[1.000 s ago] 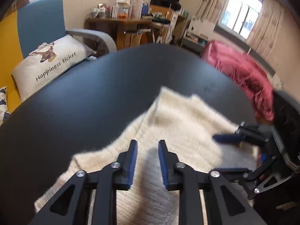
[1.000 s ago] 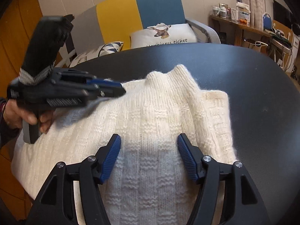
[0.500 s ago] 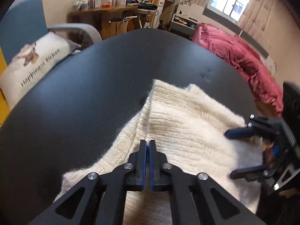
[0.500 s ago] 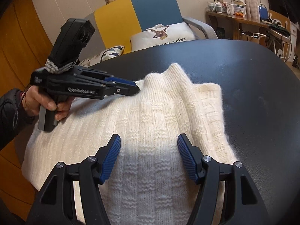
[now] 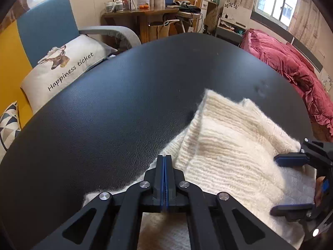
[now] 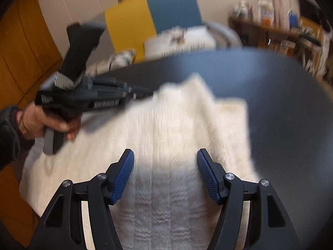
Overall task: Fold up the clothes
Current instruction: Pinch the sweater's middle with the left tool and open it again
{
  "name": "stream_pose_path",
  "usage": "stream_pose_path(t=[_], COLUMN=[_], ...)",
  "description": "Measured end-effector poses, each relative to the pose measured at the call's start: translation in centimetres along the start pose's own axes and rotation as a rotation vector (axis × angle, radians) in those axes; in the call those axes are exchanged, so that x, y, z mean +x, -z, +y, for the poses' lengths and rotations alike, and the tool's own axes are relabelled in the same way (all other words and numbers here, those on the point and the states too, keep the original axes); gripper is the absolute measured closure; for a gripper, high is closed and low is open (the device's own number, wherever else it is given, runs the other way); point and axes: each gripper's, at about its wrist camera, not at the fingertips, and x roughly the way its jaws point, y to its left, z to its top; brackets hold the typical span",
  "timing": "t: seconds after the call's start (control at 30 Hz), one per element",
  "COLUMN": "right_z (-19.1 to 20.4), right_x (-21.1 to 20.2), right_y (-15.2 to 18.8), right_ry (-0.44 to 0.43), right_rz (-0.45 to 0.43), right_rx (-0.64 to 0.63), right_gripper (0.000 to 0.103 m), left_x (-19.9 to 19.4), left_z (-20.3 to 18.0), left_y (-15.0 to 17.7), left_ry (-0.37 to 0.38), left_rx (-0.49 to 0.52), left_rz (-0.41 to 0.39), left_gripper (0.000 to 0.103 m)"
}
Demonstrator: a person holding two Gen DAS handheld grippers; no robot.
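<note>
Since a second ago our left tongs [image 5: 164, 162] have snapped closed, blue pads flat against each other, and have slid to the left border of the sweater [image 5: 229, 150]. We cannot tell whether any knit is pinched between the pads; the tips sit right at the cloth's edge where it meets the black surface [image 5: 104, 125]. Our right tongs [image 6: 165, 166] hang open over the sweater, pads well apart, nothing between them. The cream sweater lies partly folded along the near edge of the surface, towards its right side, one layer doubled over another. In the right wrist view, which is blurred, a hand [image 6: 47, 123] in a dark sleeve grips the left tool's handle.
</note>
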Motion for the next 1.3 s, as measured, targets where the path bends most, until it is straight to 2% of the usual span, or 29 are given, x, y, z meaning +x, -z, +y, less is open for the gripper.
stream_pose_path(t=[0.07,0.1,0.17,0.2,0.27,0.33,0.5,0.6,0.7,0.73,0.8,0.97,1.1,1.13,1.23,1.3], right_z=[0.0,0.0,-0.3,-0.4,-0.5,-0.5,0.3,0.2,0.0,-0.1,-0.2,-0.2,0.6,0.9,0.7,0.1], right_x=[0.0,-0.1,-0.7,-1.1,-1.9,-2.4,-2.7,-2.3,-2.3,-2.4,-2.4,-2.9,-2.3,-1.8,1.5,1.3], right_y=[0.0,0.0,-0.4,-0.6,-0.7,-1.0,-0.9,-0.5,-0.2,-0.1,-0.2,-1.2,-2.4,-2.5,-1.7,-1.3], right_ry=[-0.002,-0.003,-0.023,-0.034,-0.061,-0.072,-0.077,-0.075,-0.069,-0.066,-0.049,-0.01,-0.019,-0.028,0.003,-0.033], right_rz=[0.0,0.0,-0.015,-0.024,-0.048,-0.06,-0.034,-0.015,-0.015,-0.015,-0.018,-0.055,-0.069,-0.059,0.075,0.035], right_rx=[-0.001,-0.001,0.002,0.003,0.012,0.021,-0.014,-0.021,-0.012,-0.008,-0.012,-0.035,-0.074,-0.09,-0.088,-0.05], right_gripper=[0.035,0.035,0.035,0.035,0.035,0.035,0.035,0.035,0.035,0.035,0.035,0.035,0.035,0.035,0.034,0.031], left_x=[-1.2,-2.0,-3.3,-3.5,-2.9,-1.5,-0.1,0.8,1.4,1.6,1.6,-0.4,2.1,2.5,1.6,0.6], left_z=[0.1,0.2,-0.2,-0.7,-1.4,-1.9,-0.1,0.3,0.0,0.0,-0.5,-1.6,-2.0,-2.2,-1.7,-0.9], left_y=[-0.2,-0.2,-0.4,-0.4,-0.6,-0.7,-0.8,-1.1,-1.6,-1.7,-1.9,-1.9,-1.4,-1.3,-1.5,-1.4], left_ry=[0.009,0.015,0.1,0.137,0.155,0.156,0.324,0.41,0.441,0.446,0.41,0.257,0.117,0.107,0.076,0.065], left_rx=[-0.012,-0.011,0.015,0.051,0.115,0.139,0.056,0.051,0.07,0.08,0.102,0.107,0.078,0.074,0.043,0.004], left_rz=[-0.03,-0.048,-0.065,-0.06,-0.039,0.006,0.046,0.085,0.106,0.106,0.081,-0.058,-0.012,-0.003,-0.015,-0.02], left_gripper=[0.103,0.098,0.086,0.084,0.079,0.074,0.074,0.075,0.078,0.093,0.103,0.103,0.103,0.103,0.101,0.099])
